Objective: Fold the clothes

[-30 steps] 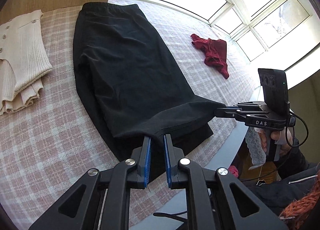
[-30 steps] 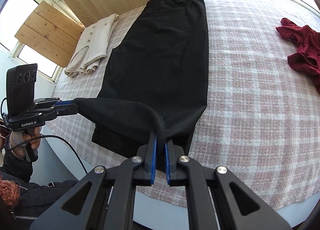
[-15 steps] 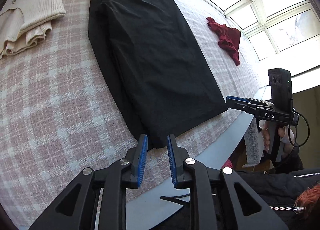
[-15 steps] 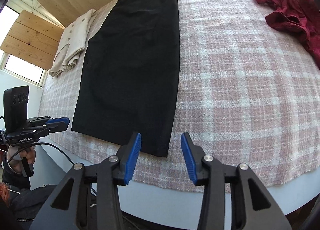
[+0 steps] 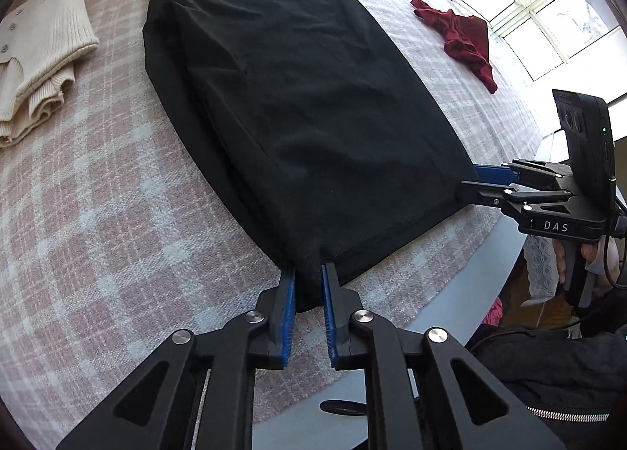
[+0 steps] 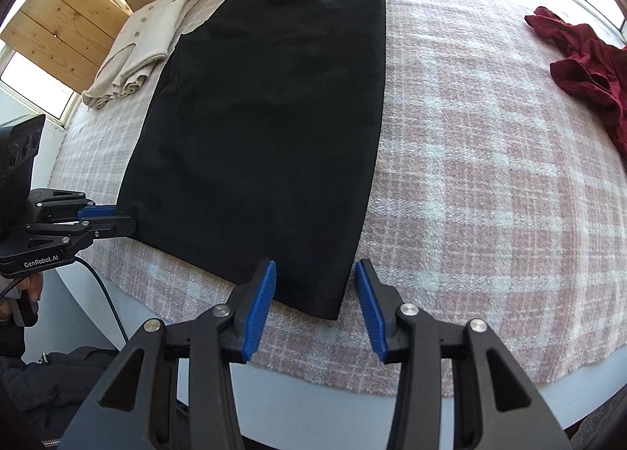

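Observation:
A black garment [image 5: 305, 105] lies flat and lengthwise on the pink plaid cloth [image 5: 98, 215], its elastic waistband at the far end; it also shows in the right wrist view [image 6: 270, 105]. My left gripper [image 5: 307, 281] has its blue pads closing around the garment's near left hem corner. It also shows at the left in the right wrist view [image 6: 117, 216]. My right gripper [image 6: 315, 281] is open, its fingers straddling the near right hem corner. It also shows in the left wrist view [image 5: 470, 185].
A folded cream ribbed cardigan [image 5: 35, 62] lies at the far left, seen too in the right wrist view [image 6: 145, 46]. A crumpled dark red garment [image 5: 462, 38] lies at the right [image 6: 588, 69]. The table's near edge [image 6: 352, 407] runs just below the hem.
Both grippers let go of the lifted hem, which dropped flat on the cloth. They have now moved back in to the two near hem corners, the left one narrowing around its corner.

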`<state>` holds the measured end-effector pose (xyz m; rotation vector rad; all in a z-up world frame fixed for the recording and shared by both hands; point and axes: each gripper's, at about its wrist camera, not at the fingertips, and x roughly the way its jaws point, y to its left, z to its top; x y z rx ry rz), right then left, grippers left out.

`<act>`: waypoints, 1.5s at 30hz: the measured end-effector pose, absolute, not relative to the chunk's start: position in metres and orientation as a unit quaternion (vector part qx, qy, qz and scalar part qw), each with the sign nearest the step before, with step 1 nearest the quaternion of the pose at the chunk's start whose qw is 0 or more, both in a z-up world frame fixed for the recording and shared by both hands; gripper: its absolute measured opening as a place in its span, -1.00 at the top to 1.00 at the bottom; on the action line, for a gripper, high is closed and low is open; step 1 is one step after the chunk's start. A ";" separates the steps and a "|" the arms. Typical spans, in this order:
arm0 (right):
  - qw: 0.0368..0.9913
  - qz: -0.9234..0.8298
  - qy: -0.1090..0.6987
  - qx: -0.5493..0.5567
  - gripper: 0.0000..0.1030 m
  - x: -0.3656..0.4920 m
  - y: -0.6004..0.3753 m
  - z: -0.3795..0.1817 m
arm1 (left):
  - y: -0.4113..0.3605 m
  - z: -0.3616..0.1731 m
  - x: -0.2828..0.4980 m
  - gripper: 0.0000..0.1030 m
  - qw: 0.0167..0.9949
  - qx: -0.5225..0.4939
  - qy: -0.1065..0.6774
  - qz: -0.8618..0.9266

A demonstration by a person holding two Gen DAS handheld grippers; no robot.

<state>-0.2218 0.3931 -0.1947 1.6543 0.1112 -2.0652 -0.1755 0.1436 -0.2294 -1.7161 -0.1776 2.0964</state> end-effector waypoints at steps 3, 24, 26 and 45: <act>0.248 -0.754 0.030 0.608 0.19 -0.223 0.397 -0.194 | 0.139 -0.228 -0.177 0.81 0.217 -0.613 -0.081 0.755; 0.309 -0.729 -0.015 0.611 0.84 -0.234 0.407 -0.189 | 0.122 -0.220 -0.185 0.82 0.246 -0.603 -0.142 0.745; 0.317 -0.736 -0.029 0.598 0.84 -0.241 0.409 -0.175 | 0.119 -0.213 -0.188 0.82 0.250 -0.594 -0.150 0.750; 0.366 -0.754 -0.222 0.499 0.84 -0.360 0.415 -0.089 | 0.059 -0.127 -0.316 0.82 0.260 -0.472 -0.200 0.818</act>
